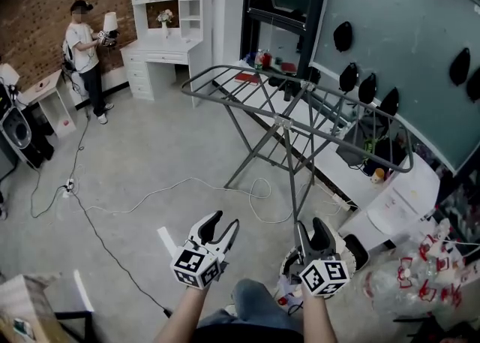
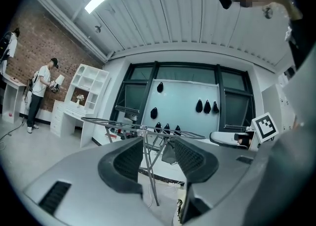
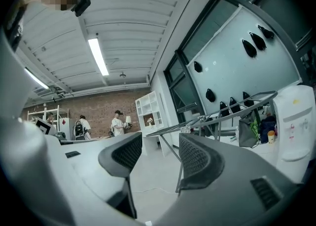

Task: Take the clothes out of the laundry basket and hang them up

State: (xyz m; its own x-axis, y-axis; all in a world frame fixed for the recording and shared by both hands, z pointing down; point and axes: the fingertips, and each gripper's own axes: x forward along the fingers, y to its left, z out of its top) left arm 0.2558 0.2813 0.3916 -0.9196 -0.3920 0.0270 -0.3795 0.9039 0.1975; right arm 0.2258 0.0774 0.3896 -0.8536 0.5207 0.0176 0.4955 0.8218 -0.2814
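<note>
here, both pairs of fingers stand spread with nothing between them; the left gripper and the right gripper are held level, side by side, aimed at the drying rack ahead; the rack stands well apart from both, its long axis running from near left to far right across the head view, and nothing hangs on it that i can see; what looks like the laundry basket, a white perforated rim, shows low down, under and just beside the right gripper, near the person's knee; no clothes can be made out in it; i judge the right hand the nearer, and the coming move calls for tipping the fingers down, not reaching forward.
</note>
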